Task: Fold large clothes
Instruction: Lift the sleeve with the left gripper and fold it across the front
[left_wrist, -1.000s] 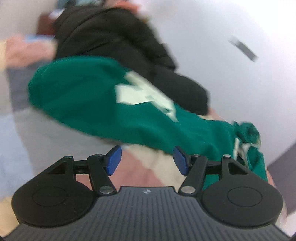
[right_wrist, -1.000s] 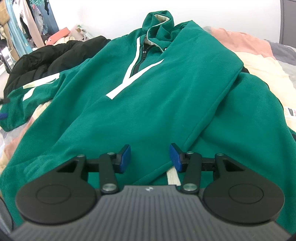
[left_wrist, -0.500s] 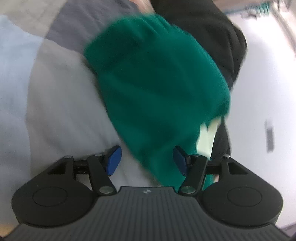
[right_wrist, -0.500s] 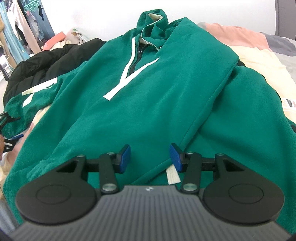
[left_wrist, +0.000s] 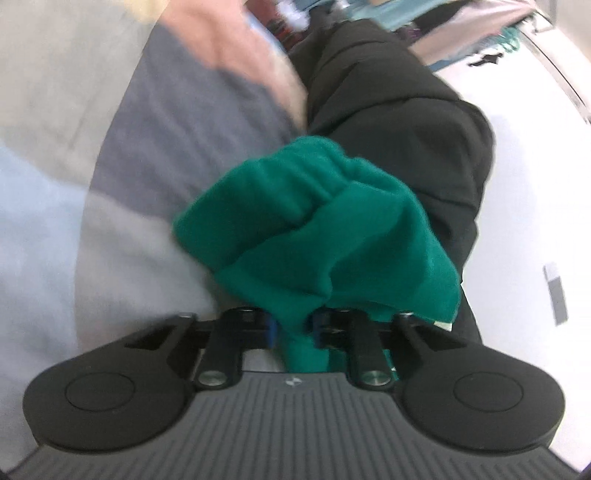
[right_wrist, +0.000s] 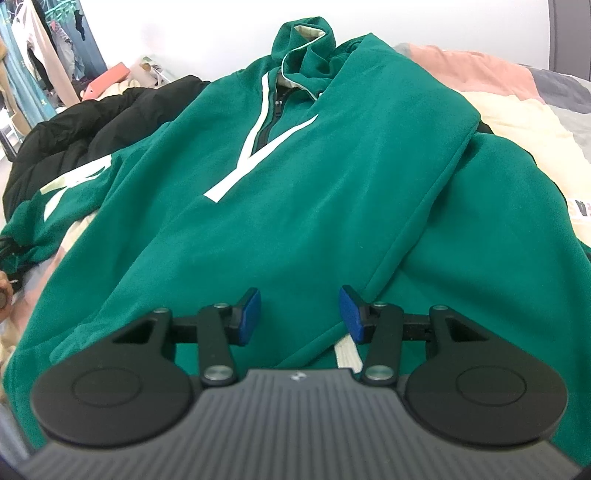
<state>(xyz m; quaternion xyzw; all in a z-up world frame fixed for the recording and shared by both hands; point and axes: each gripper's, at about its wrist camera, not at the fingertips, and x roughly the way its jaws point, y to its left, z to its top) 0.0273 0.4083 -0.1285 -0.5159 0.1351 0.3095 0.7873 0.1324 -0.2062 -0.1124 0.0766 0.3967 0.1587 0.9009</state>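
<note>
hoodie (right_wrist: 295, 192), green fleece, with white stripes meeting in a v below a short dark zip; lay front-up across a bed, hood (right_wrist: 303, 40) at the far end near a white wall (right_wrist: 207, 26). right sleeve (right_wrist: 424, 192) was folded in over the chest, its long edge running diagonally from the shoulder down toward the near hem. left sleeve (right_wrist: 59, 199) stretched out to the left side, its cuff end bunched.

left gripper (left_wrist: 293, 326): jaws were closing, drawn in narrow, with a gathered fold of the green cuff (left_wrist: 314, 229) pinched between the blue pads; the rest of the cuff puffed out beyond the fingers. view was blurred.

right gripper (right_wrist: 299, 312): blue fingers (right_wrist: 249, 314) stood moderately apart, low over the front panel near the hem, nothing between them; whether the tips touched the cloth could not be told.

black jacket (right_wrist: 92, 129): heaped just beside the left sleeve, its edge touching the green cloth.

bedding: grey and pale blue panels (left_wrist: 177, 122) lay bare to the left of the held cuff, giving open room on that side; cream (right_wrist: 517, 122) and pink (right_wrist: 476, 66) panels lay bare beyond the hoodie's right edge.

clothes rack (right_wrist: 40, 62): hung garments at the far left, well apart from the hoodie.
</note>
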